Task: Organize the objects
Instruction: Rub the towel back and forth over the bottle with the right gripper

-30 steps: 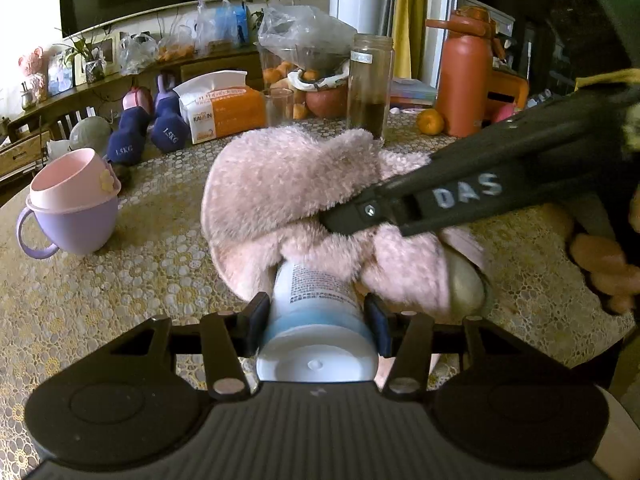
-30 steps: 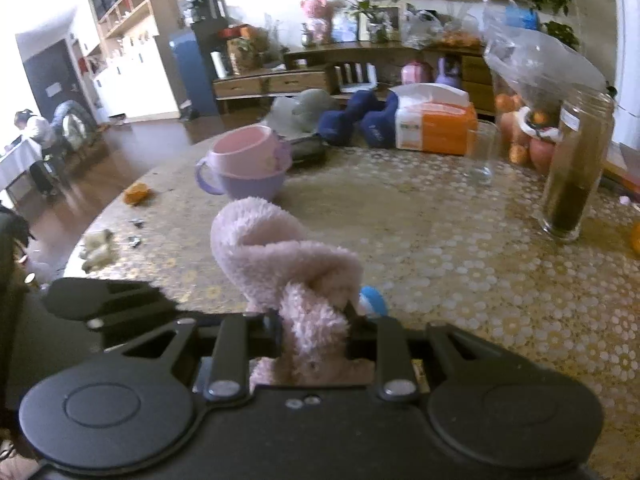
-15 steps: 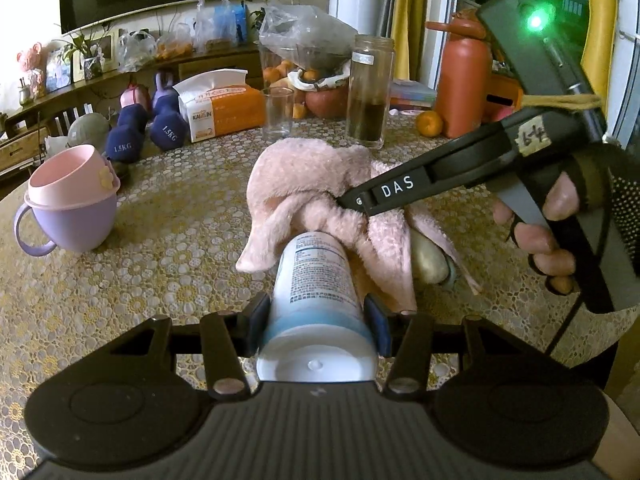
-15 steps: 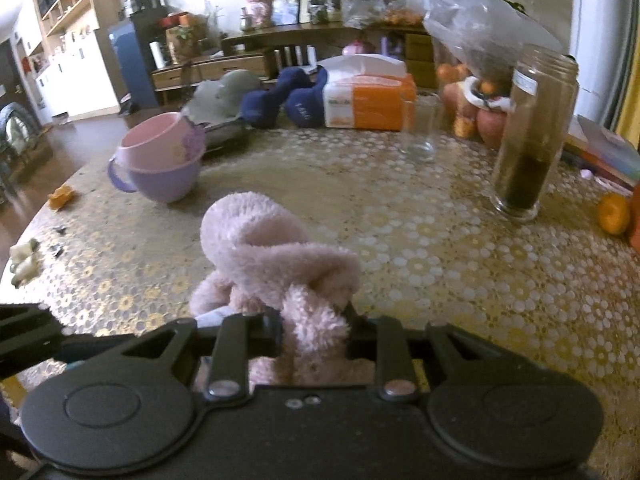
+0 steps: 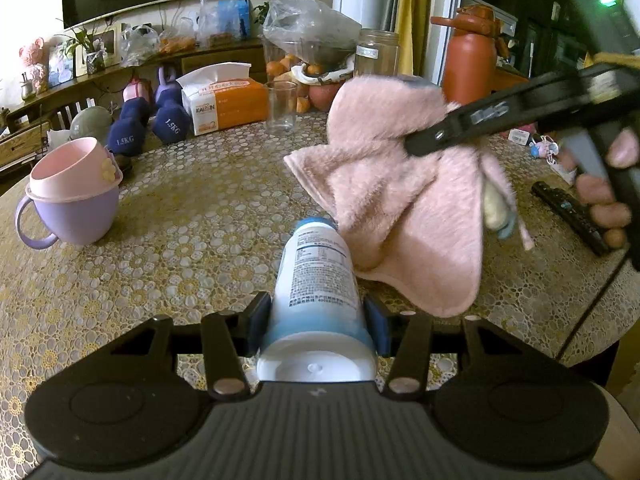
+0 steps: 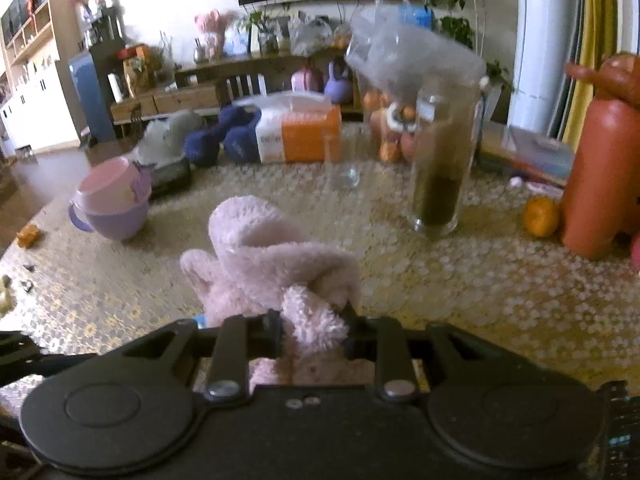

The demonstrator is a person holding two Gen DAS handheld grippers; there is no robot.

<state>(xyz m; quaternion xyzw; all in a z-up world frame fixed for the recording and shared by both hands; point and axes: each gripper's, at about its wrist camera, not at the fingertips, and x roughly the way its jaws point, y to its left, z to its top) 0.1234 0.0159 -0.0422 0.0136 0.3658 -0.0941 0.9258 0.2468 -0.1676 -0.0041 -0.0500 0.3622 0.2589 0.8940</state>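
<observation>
We observe the left gripper [image 5: 318,320] with its jaws clamped on the sides of a white-and-blue bottle [image 5: 316,280], which lies horizontal and points forward over the lace-patterned surface [image 5: 192,232]. The right gripper [image 6: 312,334] has its jaws pinched nearly closed on a fold of a pink fluffy towel [image 6: 272,256], which hangs lifted above the surface, just beside the bottle's far end.

Dim, fisheye-warped, motion-blurred; window glare
</observation>
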